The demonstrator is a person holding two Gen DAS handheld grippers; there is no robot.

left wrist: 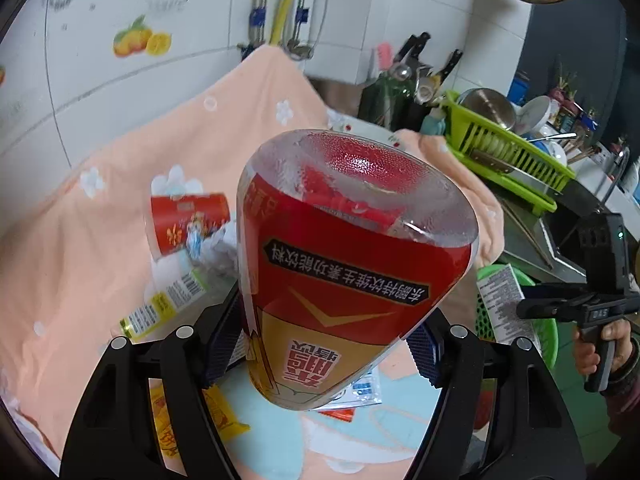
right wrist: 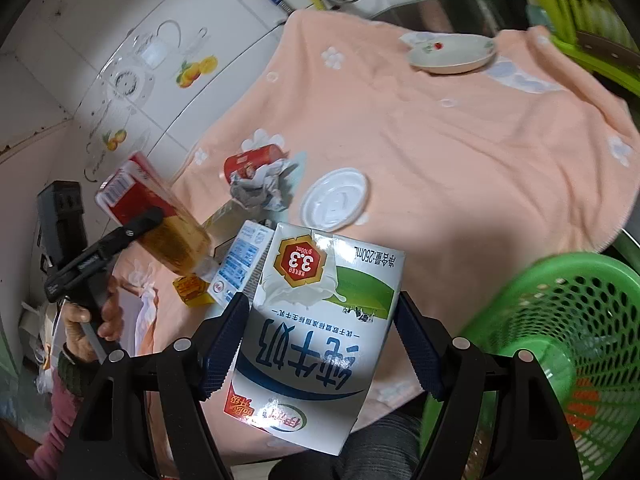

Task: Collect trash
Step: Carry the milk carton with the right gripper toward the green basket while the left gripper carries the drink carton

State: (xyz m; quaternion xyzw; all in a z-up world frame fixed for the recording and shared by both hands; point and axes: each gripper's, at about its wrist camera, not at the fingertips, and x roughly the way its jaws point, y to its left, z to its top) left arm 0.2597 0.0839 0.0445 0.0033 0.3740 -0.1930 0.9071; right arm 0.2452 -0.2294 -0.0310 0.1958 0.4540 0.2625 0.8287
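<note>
Left wrist view: left gripper (left wrist: 320,354) clamped wide on bottle (left wrist: 352,248), lifted above cloth (left wrist: 100,240). Right gripper (right wrist: 320,346) squeezing milk carton (right wrist: 320,336) beside green basket (right wrist: 568,320). Risk: slick, round bottle slipping out before basket.

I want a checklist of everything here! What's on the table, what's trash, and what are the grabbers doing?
Surface: peach flowered cloth over the table.
Job's things: drink bottle, milk carton, green mesh basket.
Clutter: red paper cup on its side, crumpled paper, white lid, yellow wrapper, small plate.
Grippers: left gripper shut on the bottle; right gripper shut on the carton.
Cables: nothing seen.
Surroundings: tiled wall with fruit stickers, green dish rack.
</note>
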